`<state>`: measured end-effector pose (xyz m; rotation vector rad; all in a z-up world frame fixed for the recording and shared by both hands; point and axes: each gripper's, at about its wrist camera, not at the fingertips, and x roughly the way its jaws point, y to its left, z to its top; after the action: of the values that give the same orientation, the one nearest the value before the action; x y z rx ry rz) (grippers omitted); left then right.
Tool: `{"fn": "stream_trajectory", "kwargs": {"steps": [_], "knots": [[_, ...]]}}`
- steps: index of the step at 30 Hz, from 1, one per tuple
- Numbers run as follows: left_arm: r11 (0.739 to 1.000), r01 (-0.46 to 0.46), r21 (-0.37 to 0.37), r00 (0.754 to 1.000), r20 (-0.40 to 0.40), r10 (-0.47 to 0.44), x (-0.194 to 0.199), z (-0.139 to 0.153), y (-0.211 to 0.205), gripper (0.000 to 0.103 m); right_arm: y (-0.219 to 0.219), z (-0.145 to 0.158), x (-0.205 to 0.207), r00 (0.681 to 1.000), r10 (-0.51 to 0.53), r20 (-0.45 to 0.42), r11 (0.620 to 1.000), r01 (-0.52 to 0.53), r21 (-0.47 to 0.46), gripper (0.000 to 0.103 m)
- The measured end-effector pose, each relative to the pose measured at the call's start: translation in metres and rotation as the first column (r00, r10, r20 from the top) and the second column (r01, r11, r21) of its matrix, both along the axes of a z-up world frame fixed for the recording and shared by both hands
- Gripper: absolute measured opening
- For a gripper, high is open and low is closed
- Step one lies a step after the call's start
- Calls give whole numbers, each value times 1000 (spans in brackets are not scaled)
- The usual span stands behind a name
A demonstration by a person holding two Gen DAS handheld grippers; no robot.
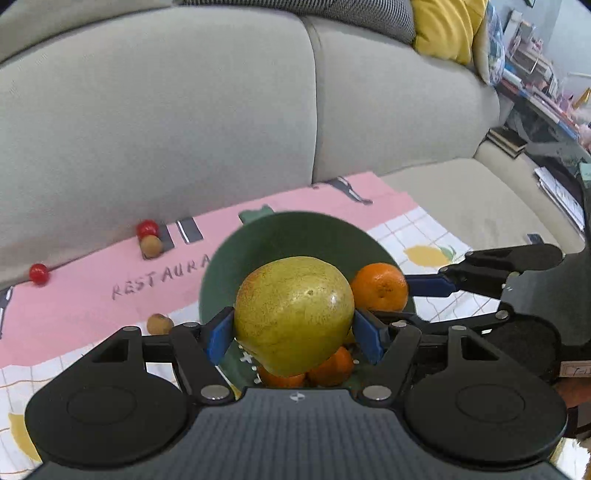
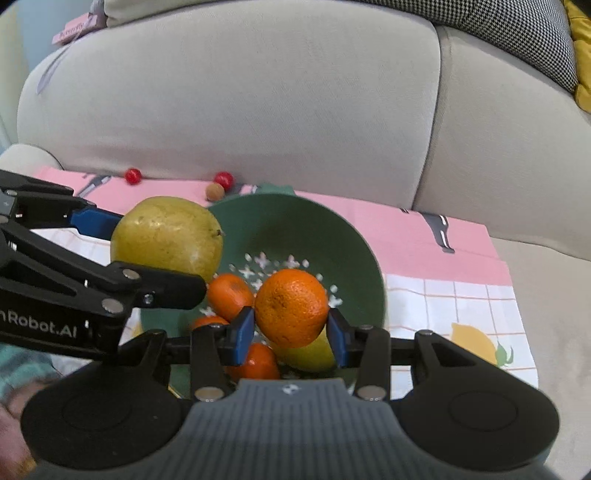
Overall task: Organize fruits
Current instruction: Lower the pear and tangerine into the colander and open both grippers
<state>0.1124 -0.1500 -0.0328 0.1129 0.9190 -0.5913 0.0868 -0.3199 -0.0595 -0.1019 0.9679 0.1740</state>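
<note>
My left gripper (image 1: 293, 328) is shut on a yellow-green pear (image 1: 293, 314) and holds it over the green bowl (image 1: 295, 232). My right gripper (image 2: 291, 332) is shut on an orange (image 2: 291, 306) above the same bowl (image 2: 332, 236). The pear (image 2: 166, 236) and the left gripper (image 2: 103, 251) show at the left of the right wrist view. The held orange (image 1: 380, 286) and the right gripper (image 1: 424, 299) show at the right of the left wrist view. Several small oranges (image 2: 229, 295) and a yellow fruit (image 2: 306, 354) lie in the bowl.
The bowl sits on a pink and checked cloth (image 1: 74, 306) on a grey sofa (image 1: 184, 110). Two red cherries (image 1: 147, 228) (image 1: 38, 273) and two small brown fruits (image 1: 151, 245) (image 1: 159, 324) lie on the cloth. A yellow cushion (image 1: 447, 26) is at the back right.
</note>
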Motion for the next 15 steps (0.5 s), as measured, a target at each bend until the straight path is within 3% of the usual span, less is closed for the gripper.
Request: {"fn": "stream_trajectory", "kwargs": {"steps": [15], "knots": [[990,32,135,998,-65,-24,27,-27,-20,79,-8,-21,14,998,63,-25,997,-64,-44,40]]}}
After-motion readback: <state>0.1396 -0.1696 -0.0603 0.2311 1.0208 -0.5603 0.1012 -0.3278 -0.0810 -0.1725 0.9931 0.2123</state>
